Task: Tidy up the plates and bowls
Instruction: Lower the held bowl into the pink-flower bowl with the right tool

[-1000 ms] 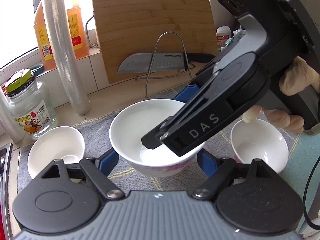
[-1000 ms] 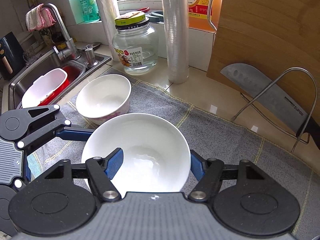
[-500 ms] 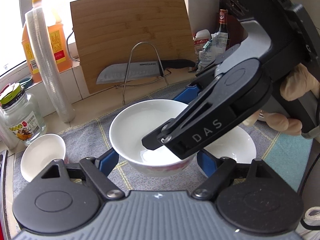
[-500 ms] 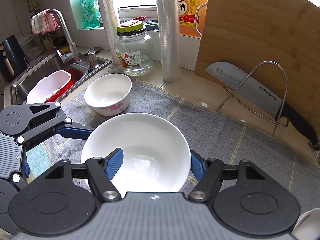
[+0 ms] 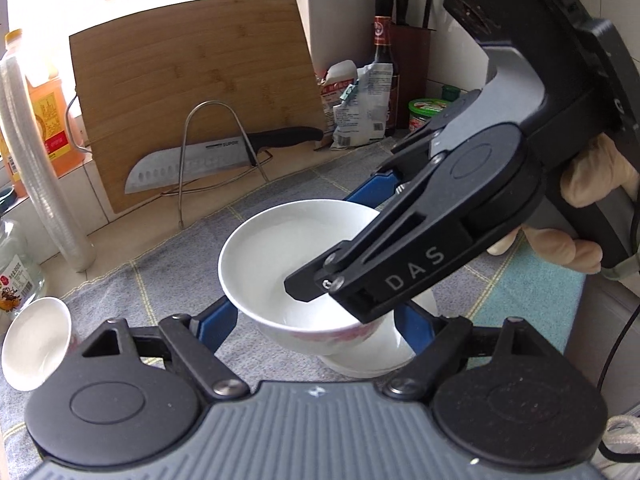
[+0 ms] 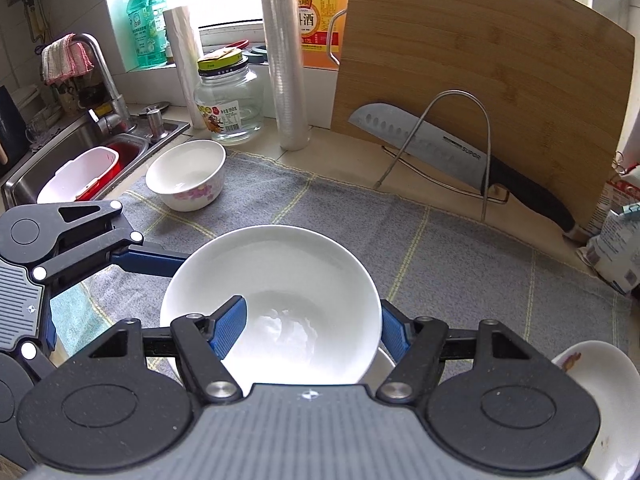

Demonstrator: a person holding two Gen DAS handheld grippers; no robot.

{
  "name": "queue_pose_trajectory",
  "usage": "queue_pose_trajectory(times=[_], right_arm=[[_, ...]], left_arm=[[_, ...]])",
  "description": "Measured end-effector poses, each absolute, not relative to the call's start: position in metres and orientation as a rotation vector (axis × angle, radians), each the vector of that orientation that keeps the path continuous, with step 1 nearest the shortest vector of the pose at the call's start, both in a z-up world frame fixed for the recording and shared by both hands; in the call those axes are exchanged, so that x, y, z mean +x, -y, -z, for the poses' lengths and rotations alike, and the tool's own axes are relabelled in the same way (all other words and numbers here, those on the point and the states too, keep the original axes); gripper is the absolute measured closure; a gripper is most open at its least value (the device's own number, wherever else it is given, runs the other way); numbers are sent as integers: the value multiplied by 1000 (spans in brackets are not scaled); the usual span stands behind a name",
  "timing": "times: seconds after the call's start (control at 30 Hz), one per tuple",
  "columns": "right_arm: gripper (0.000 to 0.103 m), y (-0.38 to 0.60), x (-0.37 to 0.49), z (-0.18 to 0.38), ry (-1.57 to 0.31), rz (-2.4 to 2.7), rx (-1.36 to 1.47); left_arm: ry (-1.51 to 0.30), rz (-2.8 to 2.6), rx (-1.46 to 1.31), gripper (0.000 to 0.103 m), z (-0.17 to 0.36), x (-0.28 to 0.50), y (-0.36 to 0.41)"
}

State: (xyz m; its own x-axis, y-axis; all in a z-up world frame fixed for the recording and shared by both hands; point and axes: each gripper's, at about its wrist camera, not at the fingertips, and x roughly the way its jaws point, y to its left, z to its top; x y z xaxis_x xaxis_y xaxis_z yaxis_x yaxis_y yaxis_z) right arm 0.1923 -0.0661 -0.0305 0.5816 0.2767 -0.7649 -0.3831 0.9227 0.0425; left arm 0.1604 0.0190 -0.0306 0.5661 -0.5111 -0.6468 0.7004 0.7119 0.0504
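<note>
A white bowl with a pink flower pattern (image 5: 276,256) is held above the grey cloth by both grippers. My left gripper (image 5: 316,320) has a blue finger on each side of it. My right gripper (image 6: 312,324) grips its rim, one finger inside and one outside; it also shows in the left wrist view (image 5: 400,248). The bowl (image 6: 276,280) hangs just over a second white bowl (image 5: 380,356) on the cloth. A third flowered bowl (image 6: 186,174) stands at the far left of the cloth, also seen in the left wrist view (image 5: 34,340).
A bamboo cutting board (image 6: 480,72) and a knife on a wire rack (image 6: 440,148) stand at the back. A glass jar (image 6: 228,100), film rolls (image 6: 282,52) and bottles line the sill. The sink (image 6: 80,156) is left. A white dish (image 6: 600,396) is at right.
Both grippers have carried the held bowl to the right across the cloth. It now hangs over the second bowl, and the left bowl lies farther behind.
</note>
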Motion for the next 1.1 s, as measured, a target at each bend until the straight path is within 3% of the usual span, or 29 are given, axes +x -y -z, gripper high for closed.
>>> queue_pose_trajectory(times=[1.1], right_arm=[[28, 96, 182, 62, -949, -335, -73]], left_arm=[[-730, 784, 370, 18, 61, 157, 12]])
